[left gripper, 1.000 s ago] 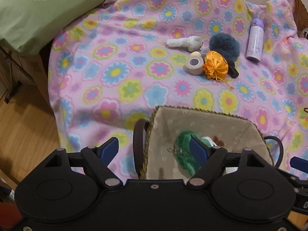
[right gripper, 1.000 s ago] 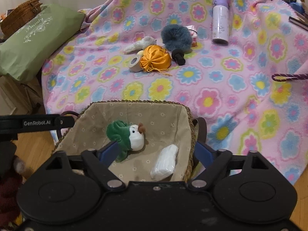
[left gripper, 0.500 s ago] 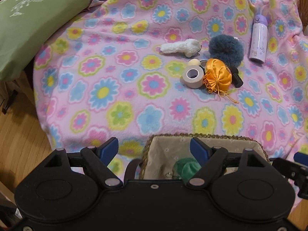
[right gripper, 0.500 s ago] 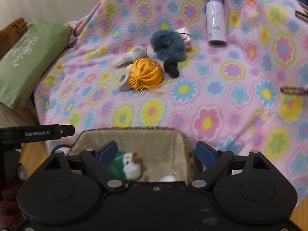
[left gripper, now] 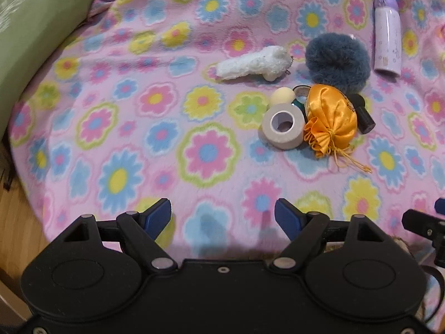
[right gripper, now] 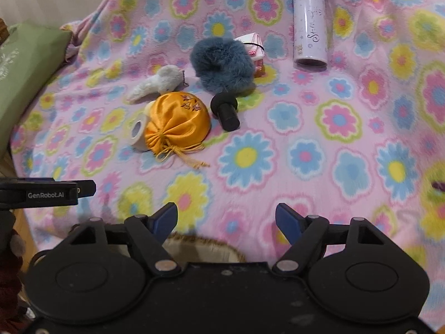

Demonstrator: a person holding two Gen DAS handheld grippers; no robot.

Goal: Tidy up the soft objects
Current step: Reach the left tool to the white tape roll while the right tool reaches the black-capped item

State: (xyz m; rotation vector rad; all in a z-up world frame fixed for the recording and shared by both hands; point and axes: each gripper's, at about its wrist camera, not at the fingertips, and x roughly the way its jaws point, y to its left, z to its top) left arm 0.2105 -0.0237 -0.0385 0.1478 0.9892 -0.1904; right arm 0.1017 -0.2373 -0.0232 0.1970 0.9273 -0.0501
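Nearest, the left tool (left gripper: 222, 213) and the right tool (right gripper: 226, 217) both stood with jaws apart and nothing between them; the right one's jaws had just been closing partway on empty air. Just under the right tool, the braided rim of the lined basket (right gripper: 200, 243) peeked out.

The step in hand looked like a reach for the next soft thing, both tools being over bare flowered blanket (left gripper: 125, 139). Ahead and to the right of the left tool lay the cluster: a tape roll (left gripper: 282, 126) touching the orange satin pouch (left gripper: 331, 119), a cream ball (left gripper: 282, 97) just behind the roll, and a black cylinder (left gripper: 364, 114) at the pouch's far side. Farther on lay the white plush (left gripper: 250, 65) and the blue-grey pompom (left gripper: 338, 58), with a small pink house-shaped item (right gripper: 254, 53) just beyond the pompom.

The next move probably called for advancing to the pouch or a plush piece and pinching its bulk, leaving the hard roll and cylinder.

Farthest stood a lilac bottle (right gripper: 310, 27), well apart. The blanket draped a rounded surface; a green cushion (left gripper: 33, 36) sat far left, with wooden floor (left gripper: 19, 222) below.
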